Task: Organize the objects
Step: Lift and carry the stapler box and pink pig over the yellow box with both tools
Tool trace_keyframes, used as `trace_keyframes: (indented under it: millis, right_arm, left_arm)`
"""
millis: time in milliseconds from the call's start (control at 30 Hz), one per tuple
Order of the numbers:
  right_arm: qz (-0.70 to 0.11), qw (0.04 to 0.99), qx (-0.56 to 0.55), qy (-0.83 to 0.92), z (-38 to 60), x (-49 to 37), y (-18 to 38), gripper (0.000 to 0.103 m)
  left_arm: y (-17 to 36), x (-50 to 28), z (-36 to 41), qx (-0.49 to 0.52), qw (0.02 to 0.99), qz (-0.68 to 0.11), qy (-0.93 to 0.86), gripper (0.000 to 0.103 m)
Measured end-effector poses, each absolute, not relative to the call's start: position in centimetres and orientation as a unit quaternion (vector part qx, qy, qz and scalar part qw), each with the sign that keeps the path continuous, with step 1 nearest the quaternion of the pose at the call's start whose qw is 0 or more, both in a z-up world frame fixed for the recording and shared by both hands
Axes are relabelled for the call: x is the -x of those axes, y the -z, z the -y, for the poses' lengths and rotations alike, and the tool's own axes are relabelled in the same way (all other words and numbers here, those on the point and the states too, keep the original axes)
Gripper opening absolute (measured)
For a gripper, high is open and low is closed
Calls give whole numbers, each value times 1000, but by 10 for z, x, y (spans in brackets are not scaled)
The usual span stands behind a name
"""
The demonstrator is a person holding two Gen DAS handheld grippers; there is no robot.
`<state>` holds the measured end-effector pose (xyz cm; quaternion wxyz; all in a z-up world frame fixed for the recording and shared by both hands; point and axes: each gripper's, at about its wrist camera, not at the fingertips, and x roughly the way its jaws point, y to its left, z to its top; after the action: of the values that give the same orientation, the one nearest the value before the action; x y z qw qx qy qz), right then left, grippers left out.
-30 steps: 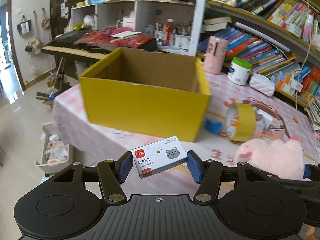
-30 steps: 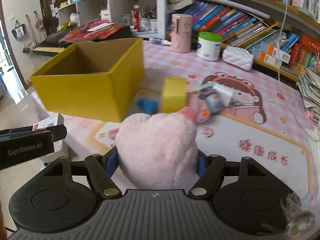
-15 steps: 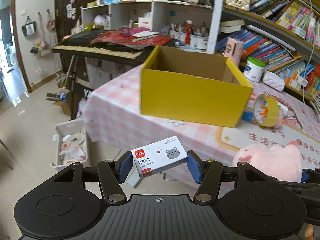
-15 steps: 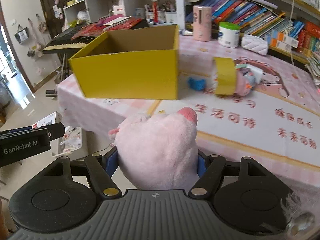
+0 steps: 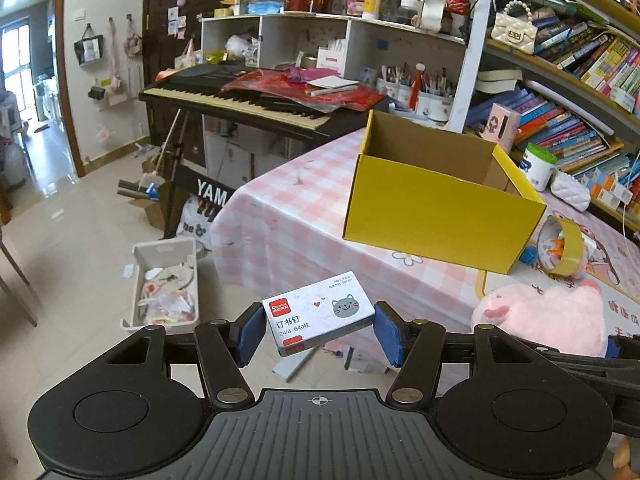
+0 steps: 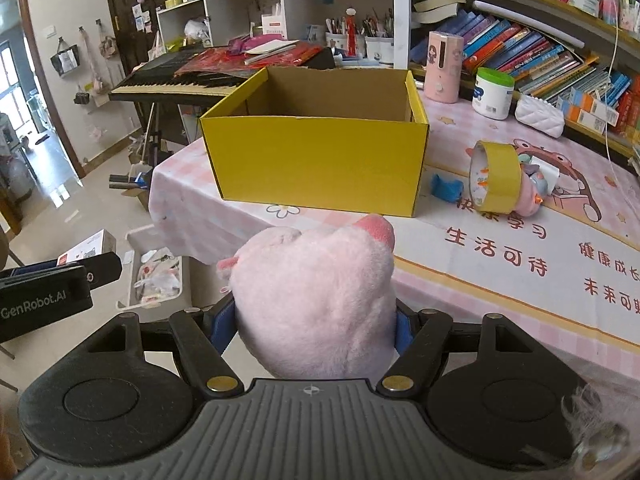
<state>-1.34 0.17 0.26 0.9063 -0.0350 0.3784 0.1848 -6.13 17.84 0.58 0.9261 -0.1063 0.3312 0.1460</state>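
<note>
The left gripper [image 5: 319, 330] clamps one small staple box [image 5: 320, 317] between its blue pads, long axis running pad to pad, printed face up (cat picture toward the right pad). The right gripper [image 6: 316, 328] squeezes one pink plush toy [image 6: 316, 296], its pink-tipped end pointing away from the tool. Ahead of both stands one open yellow box [image 6: 320, 160] on the table [image 6: 500, 280], with one roll of tape [image 6: 498, 176] just to its right.

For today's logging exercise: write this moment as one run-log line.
left gripper: holds white staple box | right gripper: holds pink plush toy | yellow cardboard box: open
</note>
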Motion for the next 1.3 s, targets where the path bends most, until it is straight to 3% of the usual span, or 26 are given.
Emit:
trace_keyframes:
  millis: [667, 1067, 1300]
  right_arm:
    - [-362, 915, 39, -173, 2, -29, -9, 71]
    - [-249, 952, 16, -177, 9, -128, -59, 71]
    - [-278, 938, 32, -205, 4, -191, -46, 71]
  left_arm:
    - [-16, 13, -167, 93, 938, -312, -123, 58]
    - [-54, -81, -150, 74, 960, -243, -116, 58]
    - [-45, -125, -142, 72, 952, -264, -137, 59]
